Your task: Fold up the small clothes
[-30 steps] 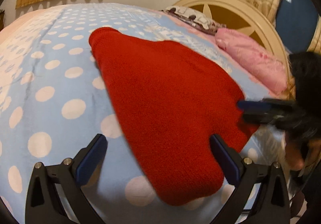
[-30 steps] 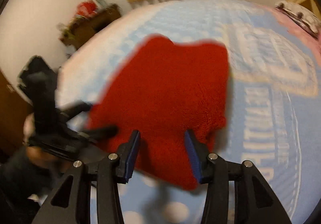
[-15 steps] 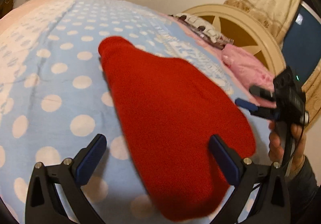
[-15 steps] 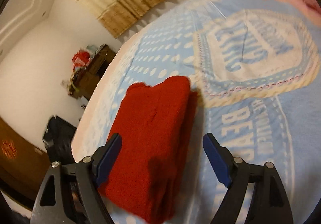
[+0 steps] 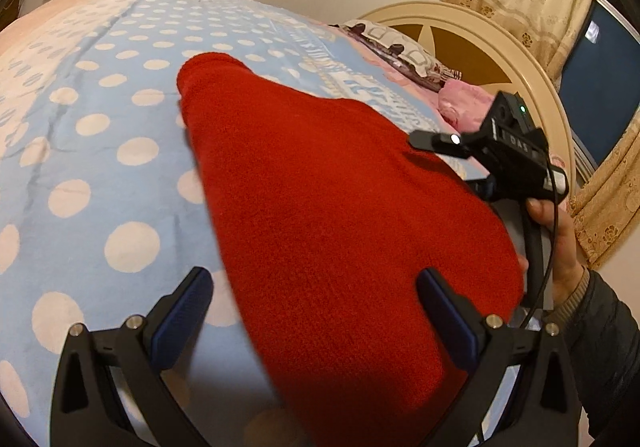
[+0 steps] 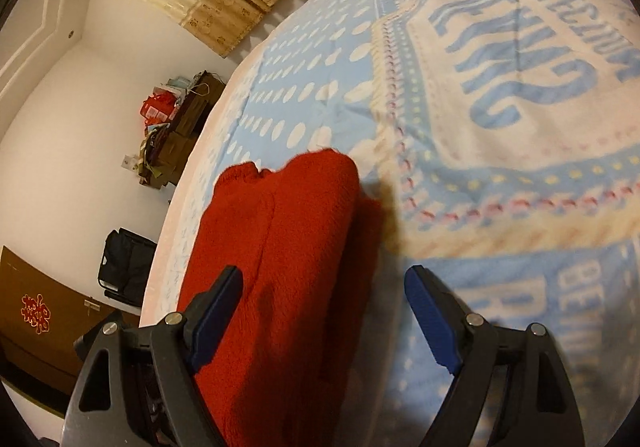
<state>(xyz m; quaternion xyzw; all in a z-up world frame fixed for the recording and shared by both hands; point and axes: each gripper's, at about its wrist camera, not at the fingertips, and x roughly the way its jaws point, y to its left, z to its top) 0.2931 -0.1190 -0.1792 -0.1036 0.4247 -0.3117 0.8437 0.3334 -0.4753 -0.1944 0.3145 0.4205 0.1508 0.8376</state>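
Observation:
A red knitted garment (image 5: 328,215) lies folded on the blue polka-dot blanket (image 5: 100,151). It also shows in the right wrist view (image 6: 276,267), folded in layers. My left gripper (image 5: 316,311) is open and empty, hovering above the garment's near end. My right gripper (image 6: 324,311) is open and empty, above the garment's right side. The right gripper body (image 5: 508,151) shows in the left wrist view, held above the garment's right edge.
Pink bedding (image 5: 464,107) and a patterned pillow (image 5: 396,51) lie by the cream headboard (image 5: 472,35). The blanket's cream lettered panel (image 6: 520,67) lies to the right. A dark cabinet with clutter (image 6: 176,123) and a black bag (image 6: 124,267) stand by the wall.
My right gripper opened wide, let go of the red garment and pulled up and away. My left gripper stayed open and tilted slightly.

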